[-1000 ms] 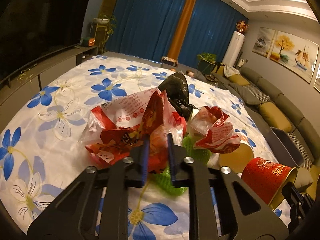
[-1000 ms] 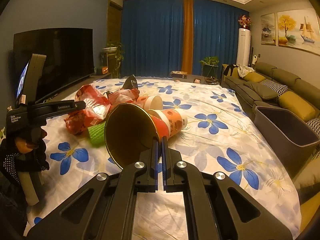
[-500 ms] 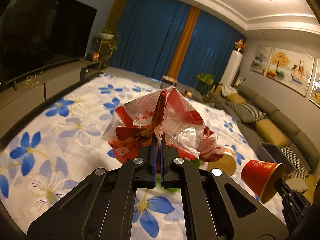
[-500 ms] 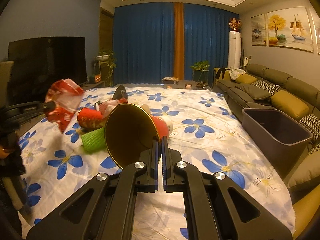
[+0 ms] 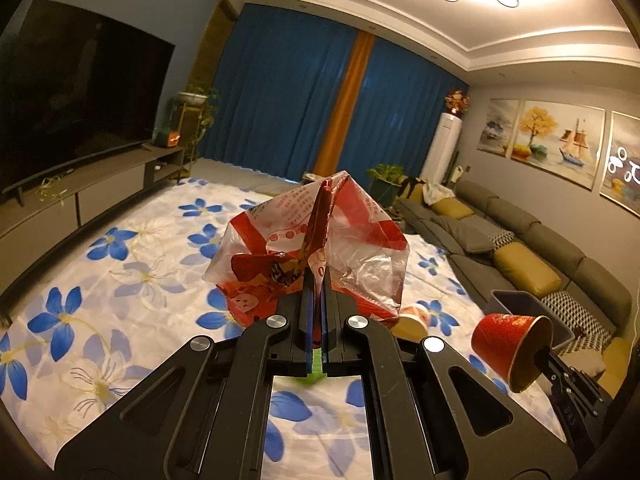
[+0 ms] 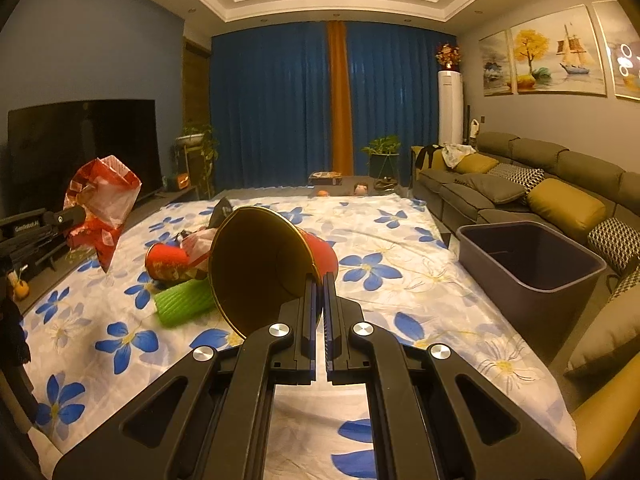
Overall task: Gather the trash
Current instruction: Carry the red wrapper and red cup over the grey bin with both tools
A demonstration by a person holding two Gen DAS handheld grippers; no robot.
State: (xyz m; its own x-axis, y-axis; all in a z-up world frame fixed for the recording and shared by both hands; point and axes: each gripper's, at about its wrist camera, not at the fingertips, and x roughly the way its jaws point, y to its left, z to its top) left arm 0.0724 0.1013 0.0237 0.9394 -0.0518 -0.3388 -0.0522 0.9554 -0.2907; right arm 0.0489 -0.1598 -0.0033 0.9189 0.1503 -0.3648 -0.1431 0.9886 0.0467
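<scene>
A crumpled red and clear plastic wrapper (image 5: pixel 308 252) hangs in the air, pinched at its lower fold by the left gripper (image 5: pixel 317 300), whose fingers (image 5: pixel 305 312) are pressed together on it. In the right wrist view the same wrapper (image 6: pixel 102 208) is lifted clear of the flowered sheet (image 6: pixel 400 292), above its left edge.

A red paper cup (image 6: pixel 264 268) with a gold inside is held off the sheet by the right gripper (image 6: pixel 320 300); its fingers (image 6: pixel 310 312) are closed on the cup's rim, one inside and one outside, with the cup lying on its side and its mouth turned toward the camera. In the left wrist view that cup (image 5: pixel 512 344) shows at the lower right, held up at the tip of the right gripper (image 5: pixel 554 360).

On the sheet, left of its middle, the rest of the trash lies in a loose heap: a second red cup (image 6: pixel 166 264) on its side, a green ribbed foam sleeve (image 6: pixel 184 302) just in front of it, a pale crumpled wrapper (image 6: pixel 200 240) behind, and a black bag (image 6: pixel 221 210) at the far side of the heap.

A grey plastic bin (image 6: pixel 532 268) stands open beside the sheet's right edge, in front of the grey sofa (image 6: pixel 560 184). A dark television (image 6: pixel 80 148) is by the left wall and blue curtains (image 6: pixel 280 104) cover the far wall.
</scene>
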